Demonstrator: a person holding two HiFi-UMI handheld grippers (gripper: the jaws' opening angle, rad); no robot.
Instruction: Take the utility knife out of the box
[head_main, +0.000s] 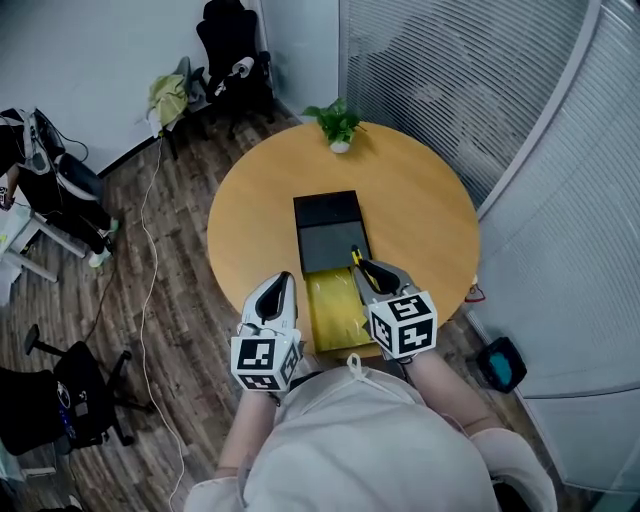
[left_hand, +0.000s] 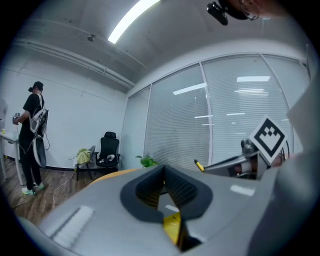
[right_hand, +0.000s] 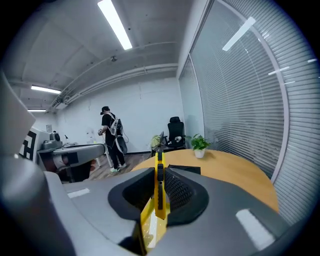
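Note:
An open black box (head_main: 327, 212) lies in the middle of the round wooden table (head_main: 420, 200), with a grey inner part (head_main: 333, 247) and a yellow part (head_main: 338, 312) toward me. My right gripper (head_main: 362, 266) hangs above the box's near end, shut on the yellow utility knife (head_main: 355, 258). In the right gripper view the knife (right_hand: 159, 185) stands on edge between the pads, its tip poking out past them. The left gripper (head_main: 283, 282) hovers just left of the box, its jaws together with nothing between them. From the left gripper view, the knife's tip (left_hand: 199, 165) shows at the right.
A small potted plant (head_main: 337, 125) stands at the table's far edge. Black office chairs (head_main: 232, 50) sit by the far wall, another chair (head_main: 70, 395) at the lower left. A person (right_hand: 110, 137) stands off to the left. Glass walls with blinds (head_main: 470, 80) close the right side.

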